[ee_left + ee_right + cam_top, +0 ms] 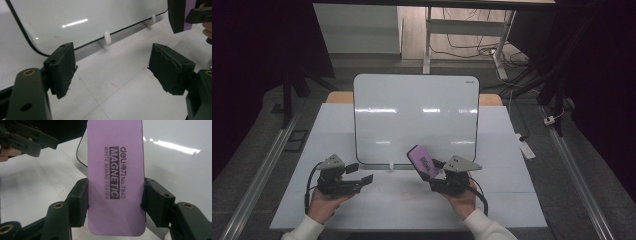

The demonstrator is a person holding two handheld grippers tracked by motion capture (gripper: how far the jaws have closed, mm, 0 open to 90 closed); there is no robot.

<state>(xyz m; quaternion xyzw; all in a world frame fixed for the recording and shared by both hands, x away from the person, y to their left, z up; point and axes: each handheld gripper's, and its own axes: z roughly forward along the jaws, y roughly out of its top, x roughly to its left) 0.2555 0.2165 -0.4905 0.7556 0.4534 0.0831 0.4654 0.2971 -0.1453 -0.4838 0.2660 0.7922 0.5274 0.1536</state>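
A purple whiteboard eraser is clamped by its two long sides in my right gripper, just in front of the lower edge of the whiteboard. Close up in the right gripper view, the eraser shows its printed label, with both pads pressed on it and my right gripper shut on it. My left gripper hovers over the white table at the left, jaws open and empty. In the left gripper view, my left gripper faces the whiteboard and its small white feet.
The whiteboard stands propped near the table's middle, blank and glossy. Faint red marks stain the tabletop ahead of the left jaws. Beyond the table are a desk frame with cables, floor rails at both sides and a power strip at the right.
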